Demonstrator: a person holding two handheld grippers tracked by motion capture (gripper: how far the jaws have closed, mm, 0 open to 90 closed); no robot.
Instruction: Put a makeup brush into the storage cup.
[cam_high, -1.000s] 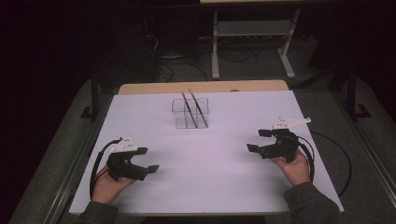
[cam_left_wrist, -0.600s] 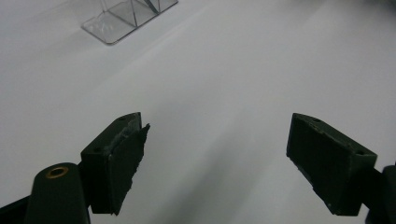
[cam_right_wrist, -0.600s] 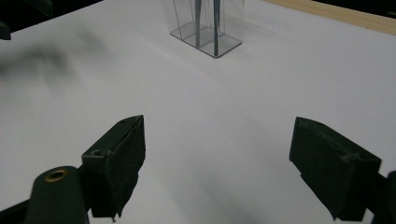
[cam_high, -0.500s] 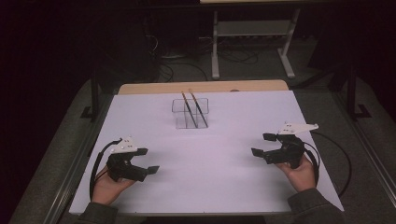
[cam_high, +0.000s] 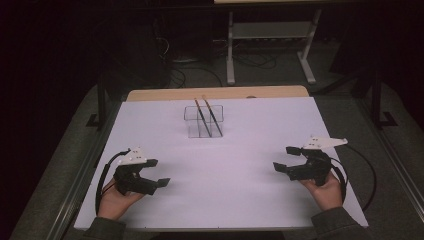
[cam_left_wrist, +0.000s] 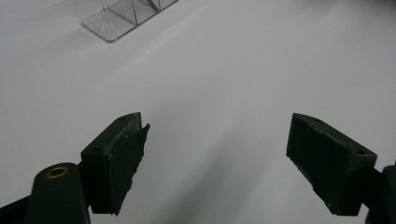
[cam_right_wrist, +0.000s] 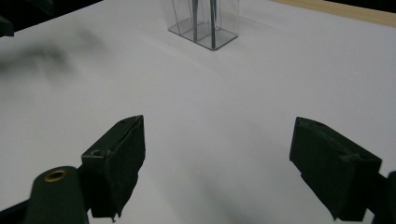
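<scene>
A clear plastic holder (cam_high: 203, 121) stands at the far middle of the white table (cam_high: 220, 165), with two dark pencil-like sticks (cam_high: 207, 116) leaning in it. The holder (cam_left_wrist: 122, 15) also appears at the top left of the left gripper view, and the holder (cam_right_wrist: 205, 23) at the top of the right gripper view. My left gripper (cam_high: 156, 172) rests low near the front left, open, nothing between its jaws. My right gripper (cam_high: 285, 159) sits near the front right, open and empty too. In both gripper views the jaws stand wide apart over bare table.
A wooden strip (cam_high: 215, 93) runs along the table's far edge. Behind it a metal stand (cam_high: 270, 45) and cables (cam_high: 190, 70) sit on the dark floor. Black frame posts (cam_high: 101, 100) flank the table. The white sheet's edge lies close to both hands.
My right gripper has drifted to the right and slightly toward the front edge, still open. The left gripper has stayed put.
</scene>
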